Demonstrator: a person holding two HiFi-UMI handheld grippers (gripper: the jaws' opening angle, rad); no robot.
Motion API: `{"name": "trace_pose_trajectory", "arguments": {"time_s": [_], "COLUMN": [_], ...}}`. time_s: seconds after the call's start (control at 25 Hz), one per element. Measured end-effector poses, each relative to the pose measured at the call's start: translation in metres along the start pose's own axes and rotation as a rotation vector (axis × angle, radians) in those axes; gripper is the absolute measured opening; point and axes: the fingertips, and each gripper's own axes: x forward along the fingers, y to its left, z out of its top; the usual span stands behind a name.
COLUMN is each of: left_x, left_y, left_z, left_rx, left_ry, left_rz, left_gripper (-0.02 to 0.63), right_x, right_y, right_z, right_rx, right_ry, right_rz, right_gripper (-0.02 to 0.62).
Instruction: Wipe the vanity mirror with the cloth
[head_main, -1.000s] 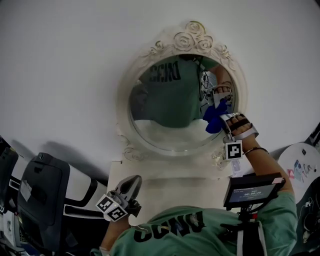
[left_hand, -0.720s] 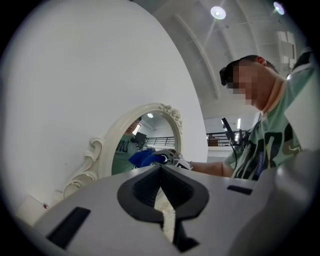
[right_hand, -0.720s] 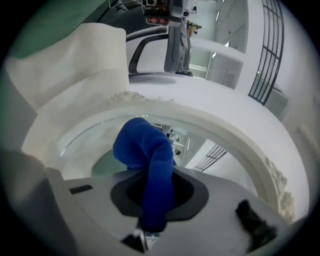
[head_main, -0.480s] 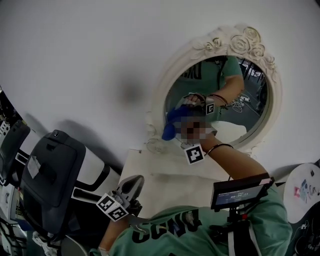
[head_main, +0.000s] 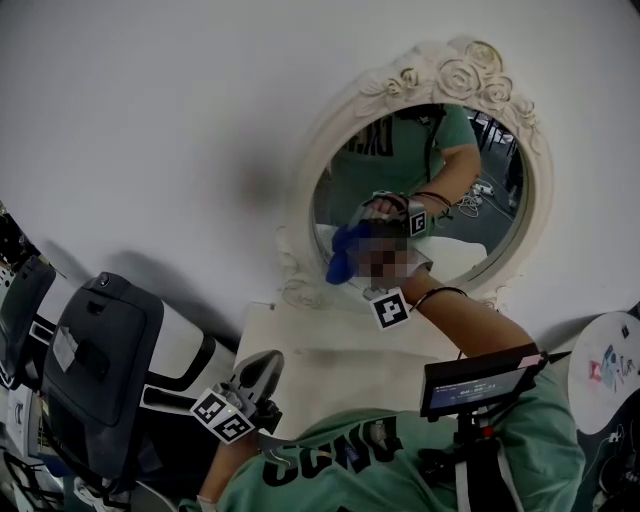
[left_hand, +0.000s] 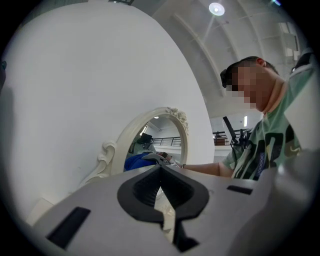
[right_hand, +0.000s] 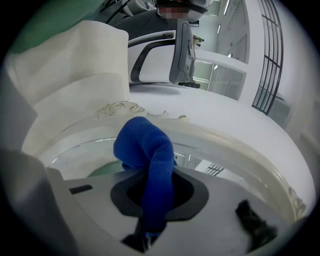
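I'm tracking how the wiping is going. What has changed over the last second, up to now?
The right gripper, jaws shut on the blue cloth, swept across the vanity mirror from the right side of the glass to its lower left. Nothing was taken hold of or let go. The left gripper stayed low near the person's chest, jaws together and empty.

your left gripper (left_hand: 161, 170) has its jaws together, nothing between them. beyond it, the blue cloth (left_hand: 136, 161) sits at the lower edge of the vanity mirror (left_hand: 159, 134).
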Motion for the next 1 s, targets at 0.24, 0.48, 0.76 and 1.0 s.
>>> {"name": "trace_pose_trajectory", "arguments": {"time_s": [0.24,0.48,0.76,1.0], "left_x": [0.066,0.107,0.115,0.098], "left_y": [-0.05,-0.064,-0.062,-0.059], "left_z": [-0.013,-0.03,-0.038,-0.031], "left_rx": [0.007,-0.01,-0.026,-0.015], "left_ry": [0.037,0.076,0.089,0.062], "left_rz": [-0.141,-0.242,-0.264,-0.224], "left_gripper": [0.0,0.0,0.0,0.0], "right_x": [-0.107,-0.168,-0.188,-0.191], "right_y": [0.05,0.109,0.134,0.128], "right_z": [-0.114,-0.197,-0.231,-0.226], "right_rx": [0.04,0.073,0.144,0.16], "right_ry": [0.181,0.37,0.489,0.506], "right_rz": [0.044,0.13,0.173,0.18], "right_gripper": [0.049,0.049,0.049,0.049]}}
